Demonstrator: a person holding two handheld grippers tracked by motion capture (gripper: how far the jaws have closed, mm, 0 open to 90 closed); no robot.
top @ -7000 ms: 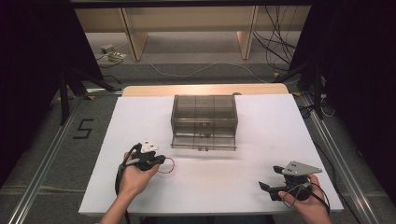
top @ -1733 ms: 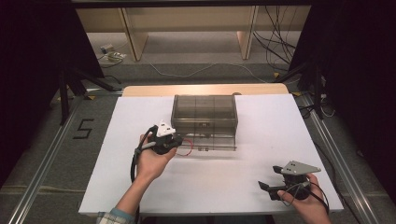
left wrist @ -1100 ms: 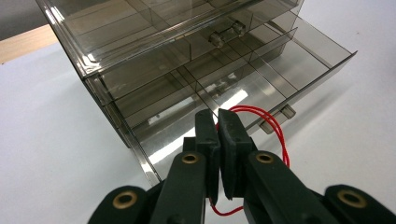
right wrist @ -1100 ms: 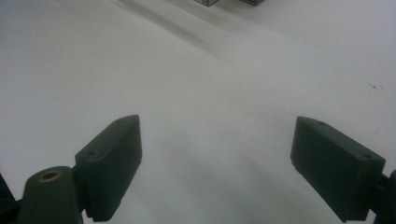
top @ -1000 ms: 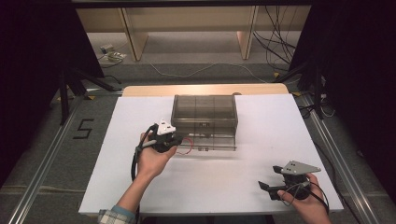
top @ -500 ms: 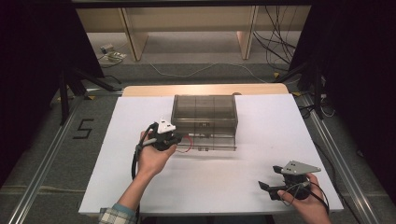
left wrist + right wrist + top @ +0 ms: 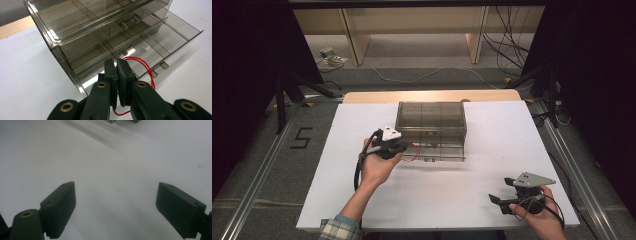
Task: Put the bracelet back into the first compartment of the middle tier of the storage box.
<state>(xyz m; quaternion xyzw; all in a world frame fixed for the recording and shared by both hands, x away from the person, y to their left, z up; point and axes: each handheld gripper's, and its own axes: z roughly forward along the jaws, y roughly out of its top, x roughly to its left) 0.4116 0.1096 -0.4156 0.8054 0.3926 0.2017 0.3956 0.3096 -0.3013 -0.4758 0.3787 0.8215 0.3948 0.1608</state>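
A loop of red wire (image 7: pixel 145 68) is pinched between the jaws of the left gripper (image 7: pixel 117 67), which are pressed together on it. One strand runs up past the fingertips and curves over the front lip of an open drawer (image 7: pixel 160 40); a short tail hangs below the pads (image 7: pixel 124 85). In the high view the wire (image 7: pixel 411 152) shows just right of the left gripper (image 7: pixel 393 146), at the drawer's left front corner.

The drawer is the bottom one of a smoky clear cabinet (image 7: pixel 430 122), pulled out toward the person. Its dividers form small cells directly ahead of the fingertips, and its front edge lies just beyond them. The cabinet's left wall edge (image 7: pixel 68 70) stands just left of the jaws, close enough to crowd a move that way. Bare white table (image 7: pixel 27 75) opens farther left, and more lies right of the drawer's far corner.

The right gripper (image 7: pixel 512 200) rests well apart, near the table's front right edge, held in the person's hand (image 7: pixel 539 217). Its jaws stand wide apart with nothing between them, and bare white tabletop (image 7: pixel 117 170) spreads ahead of its fingers (image 7: pixel 58 206).
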